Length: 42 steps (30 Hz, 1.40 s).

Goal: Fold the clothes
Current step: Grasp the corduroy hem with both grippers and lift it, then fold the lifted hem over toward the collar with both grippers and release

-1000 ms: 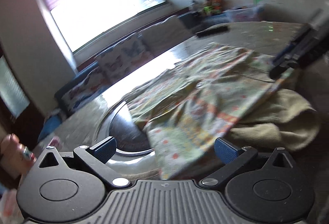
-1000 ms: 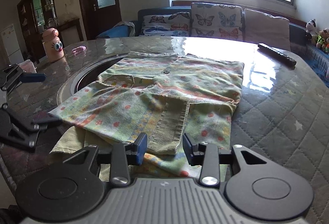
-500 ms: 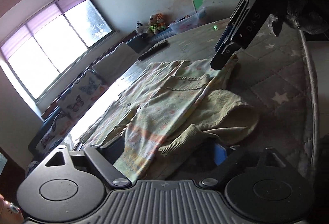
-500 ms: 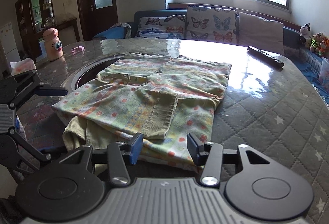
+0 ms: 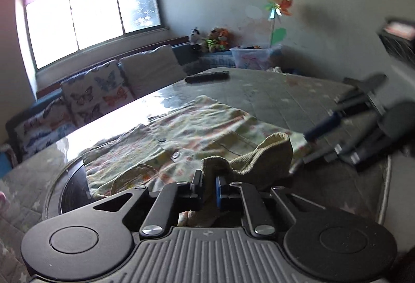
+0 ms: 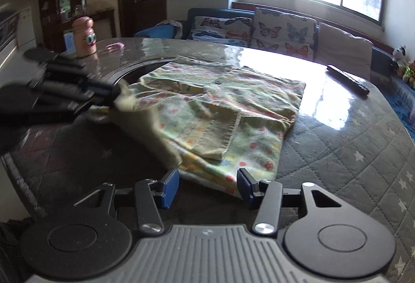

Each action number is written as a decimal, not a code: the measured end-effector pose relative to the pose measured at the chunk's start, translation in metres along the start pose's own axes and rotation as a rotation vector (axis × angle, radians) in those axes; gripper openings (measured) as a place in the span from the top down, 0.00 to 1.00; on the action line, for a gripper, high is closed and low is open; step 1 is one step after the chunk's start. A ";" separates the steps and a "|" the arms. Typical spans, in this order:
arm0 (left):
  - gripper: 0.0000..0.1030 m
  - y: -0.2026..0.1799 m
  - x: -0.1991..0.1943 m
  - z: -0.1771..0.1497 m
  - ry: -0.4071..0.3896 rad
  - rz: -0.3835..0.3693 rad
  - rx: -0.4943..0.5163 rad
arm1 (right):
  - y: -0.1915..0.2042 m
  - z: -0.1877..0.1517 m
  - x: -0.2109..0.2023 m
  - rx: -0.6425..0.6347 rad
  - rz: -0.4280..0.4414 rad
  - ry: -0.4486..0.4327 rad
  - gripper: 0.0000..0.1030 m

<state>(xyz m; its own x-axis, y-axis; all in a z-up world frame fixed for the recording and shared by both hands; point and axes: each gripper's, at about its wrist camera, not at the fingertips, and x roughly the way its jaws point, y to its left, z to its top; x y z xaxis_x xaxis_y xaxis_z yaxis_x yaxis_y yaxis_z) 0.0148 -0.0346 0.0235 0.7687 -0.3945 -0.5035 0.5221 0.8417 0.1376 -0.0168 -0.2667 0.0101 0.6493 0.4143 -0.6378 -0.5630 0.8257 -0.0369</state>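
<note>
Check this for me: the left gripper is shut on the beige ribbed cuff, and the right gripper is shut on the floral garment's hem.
Half right. The left gripper is shut on the beige ribbed cuff. But the right wrist view shows the right gripper open, its jaws apart at the hem of the floral garment, pressing nothing.

Left clamps, right gapes

The left gripper [image 5: 208,183] has just closed its jaws on fabric; the right gripper [image 6: 208,188], jaws parted, has been opening.

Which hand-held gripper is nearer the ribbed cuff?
Left. The left hand-held gripper has just closed on the ribbed cuff. The right hand-held gripper stands open at the garment's near hem, apart from the cuff.
</note>
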 end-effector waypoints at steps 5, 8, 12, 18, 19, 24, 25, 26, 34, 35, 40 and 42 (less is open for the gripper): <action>0.90 0.008 0.004 0.007 0.008 -0.019 -0.041 | 0.014 0.008 0.010 -0.043 0.029 -0.052 0.49; 0.90 0.009 0.003 0.005 0.016 -0.024 -0.046 | 0.015 0.017 0.025 -0.021 0.061 -0.058 0.57; 0.81 0.015 -0.005 0.001 0.022 -0.014 -0.045 | 0.008 0.026 0.036 0.051 0.104 -0.053 0.83; 0.43 0.017 -0.029 -0.018 0.017 0.070 0.057 | -0.006 0.042 0.031 0.120 0.111 -0.100 0.88; 0.42 0.017 -0.030 -0.023 0.020 0.090 0.086 | -0.006 0.045 0.030 0.117 0.107 -0.108 0.89; 0.42 0.019 -0.019 -0.038 0.054 0.159 0.177 | -0.006 0.049 0.033 0.123 0.103 -0.124 0.90; 0.43 0.019 -0.015 -0.041 0.061 0.175 0.198 | -0.006 0.049 0.033 0.124 0.103 -0.126 0.90; 0.46 0.020 -0.012 -0.044 0.068 0.189 0.213 | -0.005 0.049 0.032 0.129 0.104 -0.129 0.91; 0.91 0.016 -0.025 -0.044 0.046 0.205 0.209 | -0.001 0.042 0.014 0.141 0.103 -0.173 0.93; 0.91 0.014 -0.032 -0.043 0.036 0.201 0.203 | -0.001 0.042 0.008 0.142 0.108 -0.183 0.93; 0.91 0.007 -0.079 -0.034 0.015 0.147 0.163 | 0.008 0.037 -0.036 0.130 0.149 -0.221 0.93; 0.91 0.001 -0.099 -0.031 0.014 0.122 0.143 | 0.016 0.034 -0.058 0.108 0.160 -0.235 0.93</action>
<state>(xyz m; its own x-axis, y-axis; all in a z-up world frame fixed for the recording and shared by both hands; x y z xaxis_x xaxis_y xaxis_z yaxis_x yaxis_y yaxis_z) -0.0724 0.0168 0.0476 0.8246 -0.2867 -0.4876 0.4736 0.8214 0.3179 -0.0460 -0.2643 0.0723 0.6643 0.6092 -0.4330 -0.6181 0.7735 0.1399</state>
